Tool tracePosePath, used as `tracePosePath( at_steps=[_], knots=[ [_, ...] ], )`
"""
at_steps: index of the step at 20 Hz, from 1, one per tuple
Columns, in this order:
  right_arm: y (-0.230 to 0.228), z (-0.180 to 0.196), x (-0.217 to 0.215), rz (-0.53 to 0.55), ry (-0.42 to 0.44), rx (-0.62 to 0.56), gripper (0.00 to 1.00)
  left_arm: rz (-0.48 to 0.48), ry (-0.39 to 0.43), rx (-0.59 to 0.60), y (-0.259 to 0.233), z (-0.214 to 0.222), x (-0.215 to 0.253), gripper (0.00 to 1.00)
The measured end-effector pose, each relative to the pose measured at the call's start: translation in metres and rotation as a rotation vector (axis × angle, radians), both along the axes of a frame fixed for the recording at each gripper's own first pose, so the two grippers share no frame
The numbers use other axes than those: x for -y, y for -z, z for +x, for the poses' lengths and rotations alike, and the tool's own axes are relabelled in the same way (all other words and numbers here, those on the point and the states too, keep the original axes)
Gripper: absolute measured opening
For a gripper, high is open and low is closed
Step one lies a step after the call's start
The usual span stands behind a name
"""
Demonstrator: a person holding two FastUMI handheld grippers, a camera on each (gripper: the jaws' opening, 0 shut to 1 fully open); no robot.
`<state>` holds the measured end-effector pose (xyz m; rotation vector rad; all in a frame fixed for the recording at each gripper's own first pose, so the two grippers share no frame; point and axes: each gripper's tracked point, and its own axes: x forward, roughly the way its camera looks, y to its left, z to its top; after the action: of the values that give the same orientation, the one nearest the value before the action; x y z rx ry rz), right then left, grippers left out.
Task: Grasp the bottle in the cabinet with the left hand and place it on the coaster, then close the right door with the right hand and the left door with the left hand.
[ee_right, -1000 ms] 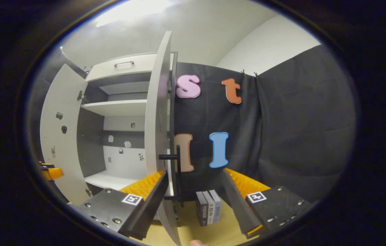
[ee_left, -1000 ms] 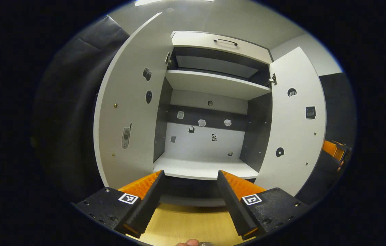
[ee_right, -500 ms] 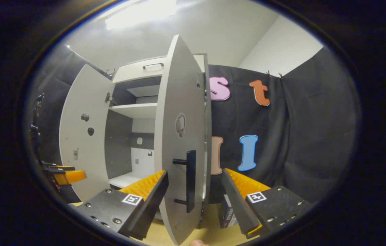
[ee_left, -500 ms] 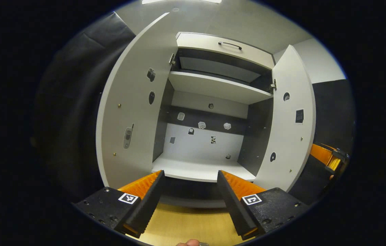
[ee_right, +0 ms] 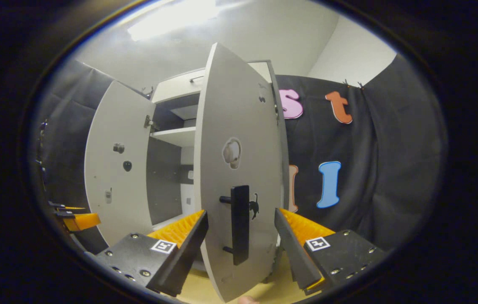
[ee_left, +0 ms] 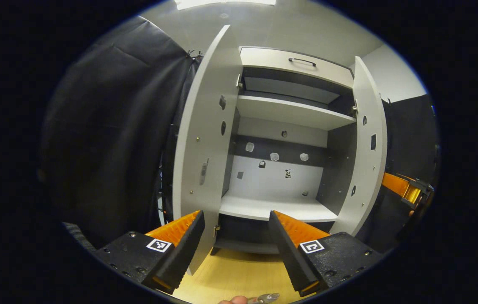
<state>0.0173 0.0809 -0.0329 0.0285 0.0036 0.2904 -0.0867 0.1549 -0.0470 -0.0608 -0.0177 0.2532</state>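
Landmark for all positions: the cabinet.

Right gripper: fingers spread apart, holding nothing. The right door stands edge-on to it, and the door's black handle sits between the two fingers, not pinched. Judgement: the spread fingers work as a fork around the handle and the door's front face, so the door can be pushed toward the cabinet front without any clamping. In the left gripper view the right door is angled well in toward the cabinet opening, not yet closed.

Left gripper: fingers also released and apart, empty. It sits in front of the cabinet, low, with the lower edge of the left door just behind its left finger. Judgement: it is being staged beside that door for its own push once the right door is shut. In the right gripper view it is seen left of the cabinet, beyond the left door.

Bottle: I cannot find it. The lower shelf and upper shelf inside the cabinet are bare, so judging by that it is already out. The coaster cannot be made out either. A shiny object at the bottom rim of the left gripper view is too cropped to identify.

Change over the last second:
- Right door has swung from wide open to partly closed; its handle side now faces the right gripper.
- Left gripper has shifted leftward relative to the cabinet, so the left door now appears much narrower.
- Both grippers' finger spread unchanged.
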Motion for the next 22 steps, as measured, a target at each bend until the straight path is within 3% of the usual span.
tracePosePath(
  at_steps=[3, 16, 19, 20, 21, 22],
  knots=[
    [0.004, -0.006, -0.02, 0.01, -0.058, -0.014, 0.96, 0.009, -0.036, -0.005, -0.001, -0.013, -0.013, 0.95],
    [0.008, -0.008, -0.034, 0.012, -0.059, -0.014, 0.96, 0.046, -0.156, -0.001, -0.011, -0.043, -0.061, 0.95],
    [0.01, -0.008, -0.048, 0.01, -0.092, -0.012, 0.93, 0.047, -0.178, 0.004, -0.012, -0.045, -0.069, 0.94],
    [0.01, -0.006, -0.054, 0.008, -0.104, -0.012, 0.99, 0.047, -0.185, 0.005, -0.012, -0.046, -0.072, 0.94],
    [0.012, -0.006, -0.061, 0.011, -0.12, -0.017, 0.98, 0.048, -0.194, 0.006, -0.013, -0.046, -0.076, 0.94],
    [0.014, -0.006, -0.07, 0.021, -0.145, -0.026, 0.94, 0.05, -0.202, 0.007, -0.013, -0.046, -0.08, 0.94]
  ],
)
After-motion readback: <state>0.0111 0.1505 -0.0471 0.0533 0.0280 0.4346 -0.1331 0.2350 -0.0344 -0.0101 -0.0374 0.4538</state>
